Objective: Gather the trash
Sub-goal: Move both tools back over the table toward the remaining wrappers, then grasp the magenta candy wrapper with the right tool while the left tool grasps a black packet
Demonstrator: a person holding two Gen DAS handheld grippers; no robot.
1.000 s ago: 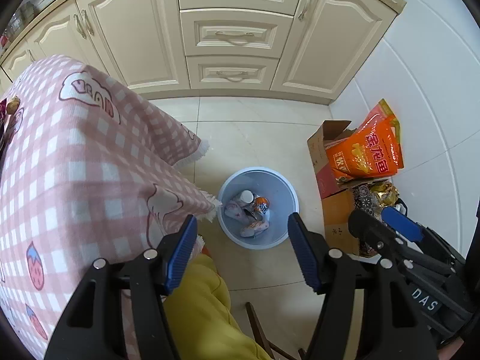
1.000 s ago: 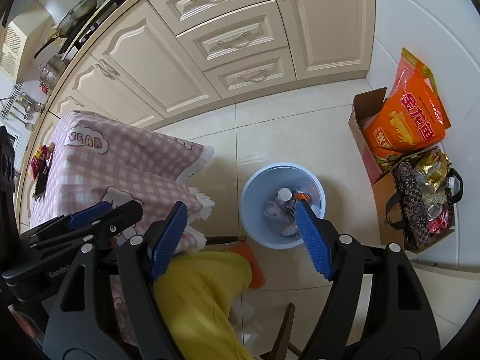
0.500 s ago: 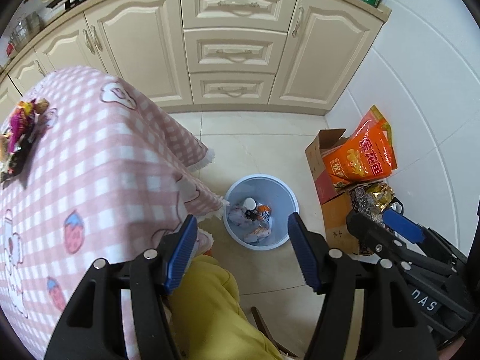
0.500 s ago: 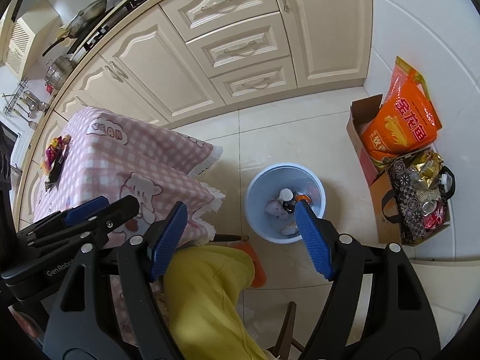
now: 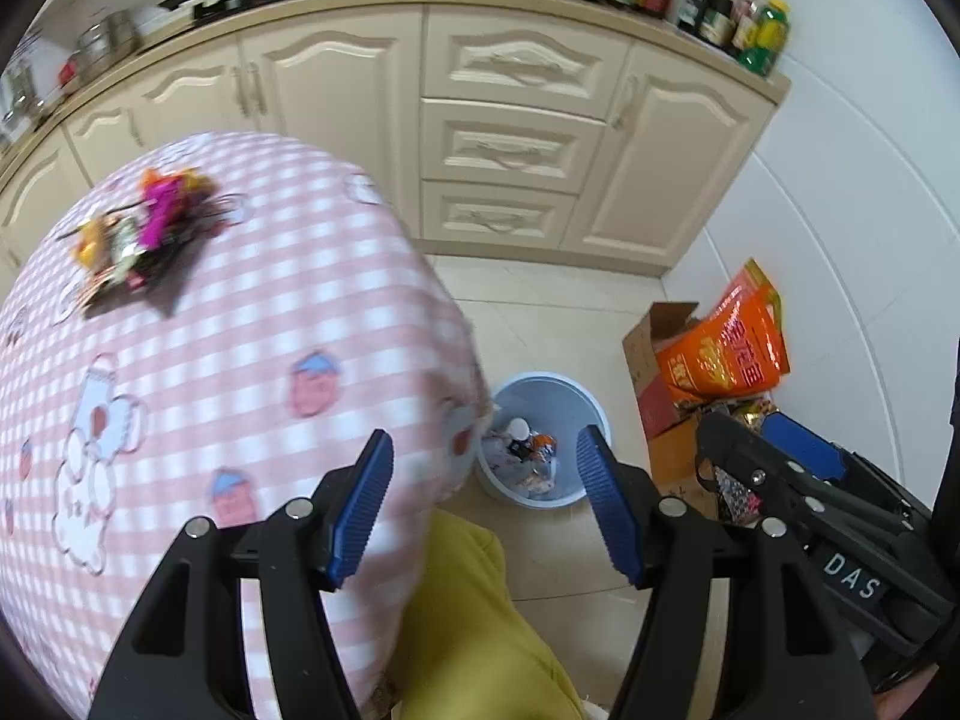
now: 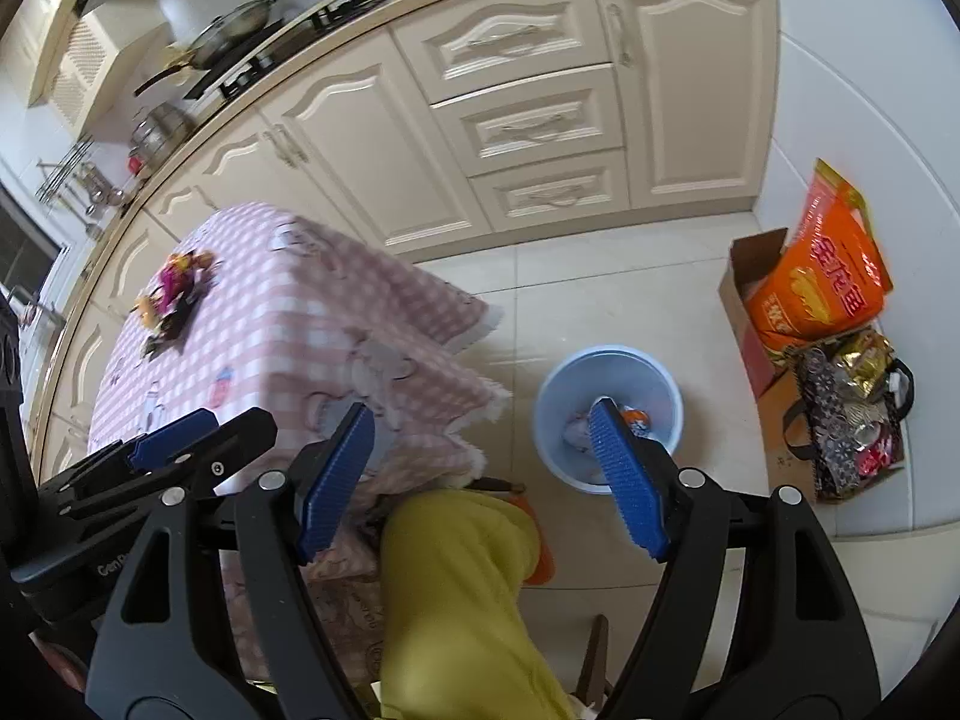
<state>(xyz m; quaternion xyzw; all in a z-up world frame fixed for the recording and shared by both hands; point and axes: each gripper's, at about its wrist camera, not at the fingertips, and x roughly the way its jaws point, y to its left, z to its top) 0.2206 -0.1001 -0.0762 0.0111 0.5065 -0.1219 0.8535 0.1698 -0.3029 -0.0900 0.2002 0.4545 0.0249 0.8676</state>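
A pile of colourful wrappers (image 5: 141, 234) lies on the pink checked tablecloth (image 5: 210, 360), at the table's far left; it also shows in the right wrist view (image 6: 171, 294). A light blue bin (image 5: 543, 438) with trash inside stands on the floor right of the table, also in the right wrist view (image 6: 606, 420). My left gripper (image 5: 483, 510) is open and empty, high above the table's right edge. My right gripper (image 6: 483, 480) is open and empty, above the table corner and the bin.
Cream kitchen cabinets (image 5: 510, 138) run along the back. A cardboard box with an orange bag (image 5: 720, 348) and a dark bag of wrappers (image 6: 852, 414) stand against the right wall. The person's yellow-trousered leg (image 5: 480, 630) is below the grippers.
Both grippers have risen and tilted up and left; more of the table top and the wrapper pile has come into view. The bin has slid lower and to the right. Both stay open.
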